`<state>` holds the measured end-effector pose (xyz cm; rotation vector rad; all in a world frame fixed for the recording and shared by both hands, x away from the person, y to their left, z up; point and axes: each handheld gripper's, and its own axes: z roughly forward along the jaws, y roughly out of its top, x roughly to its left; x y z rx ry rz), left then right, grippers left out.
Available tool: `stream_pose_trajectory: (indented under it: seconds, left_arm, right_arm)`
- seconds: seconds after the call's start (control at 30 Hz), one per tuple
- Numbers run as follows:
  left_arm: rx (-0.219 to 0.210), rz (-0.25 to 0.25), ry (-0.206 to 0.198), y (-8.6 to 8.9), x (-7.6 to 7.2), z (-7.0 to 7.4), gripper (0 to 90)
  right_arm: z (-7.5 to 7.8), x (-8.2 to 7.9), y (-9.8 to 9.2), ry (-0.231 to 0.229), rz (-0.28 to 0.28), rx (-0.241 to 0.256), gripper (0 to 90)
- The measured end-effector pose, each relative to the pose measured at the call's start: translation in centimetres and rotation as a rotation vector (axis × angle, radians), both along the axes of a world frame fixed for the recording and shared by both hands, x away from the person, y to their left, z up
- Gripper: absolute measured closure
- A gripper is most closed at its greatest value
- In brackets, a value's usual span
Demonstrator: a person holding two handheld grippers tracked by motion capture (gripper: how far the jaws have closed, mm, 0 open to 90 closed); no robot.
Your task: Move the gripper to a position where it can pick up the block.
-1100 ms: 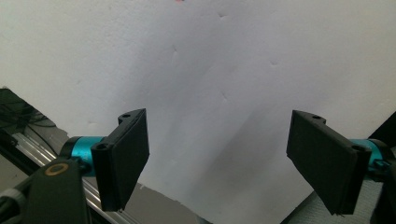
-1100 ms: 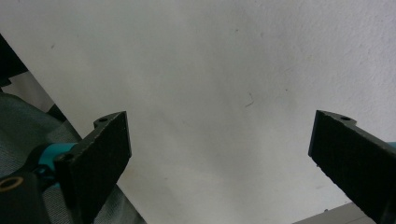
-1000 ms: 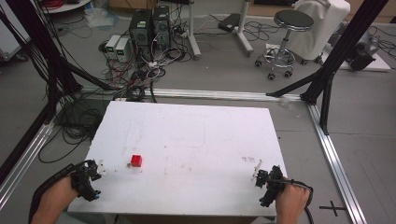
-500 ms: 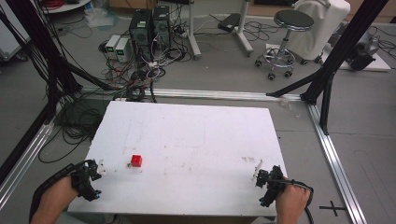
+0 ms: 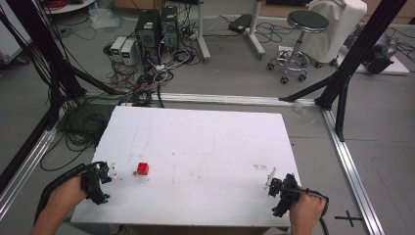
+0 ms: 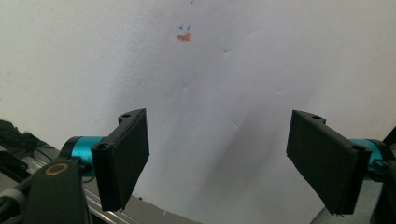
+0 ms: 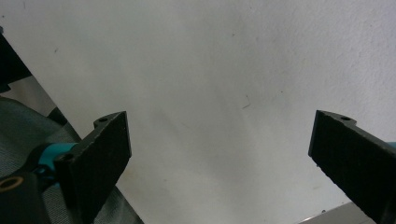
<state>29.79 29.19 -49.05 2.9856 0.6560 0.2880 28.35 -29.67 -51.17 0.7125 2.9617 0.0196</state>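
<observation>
Red cube (image 5: 143, 168) between parted hand-held grippers

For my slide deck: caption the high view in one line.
Two hand-held grippers, left gripper and right gripper, open at the white table's near corners, red cube nearer the left.

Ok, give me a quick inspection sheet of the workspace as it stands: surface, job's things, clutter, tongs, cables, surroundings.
Surface: white table, scuffed, faint pen marks.
Job's things: one small red cube, lying free near the left side.
Clutter: nothing seen on the table.
Tongs: left tongs at the left front edge, jaws wide apart, nothing between; right tongs at the right front corner, jaws wide apart, nothing between.
Cables: a cable trails from each; a tangle on the floor behind the table.
Surroundings: computer towers, stool, black frame posts.
</observation>
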Motion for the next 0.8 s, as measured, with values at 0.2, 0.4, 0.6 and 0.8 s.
stream_pose_trajectory:
  seconds: [0.2, 0.4, 0.6, 0.8]
  left_arm:
    - [0.01, -0.05, 0.01, -0.4, 1.3, 0.4, 21.5]
    - [0.03, -0.095, 0.013, -0.9, 2.2, 0.8, 21.5]
    - [0.03, -0.159, 0.003, -1.3, 3.5, 1.5, 21.6]
    - [0.048, -0.236, 0.003, -1.9, 4.7, 2.4, 21.6]
  right_arm:
    - [0.0, 0.0, -0.1, -0.002, 0.003, 0.003, 5.0]
    - [-0.1, 0.0, -0.1, 0.0, 0.007, 0.005, 5.0]
    - [-0.1, 0.0, -0.2, -0.003, 0.005, 0.006, 5.0]
    - [-0.1, 0.0, -0.2, -0.003, 0.003, 0.011, 5.0]
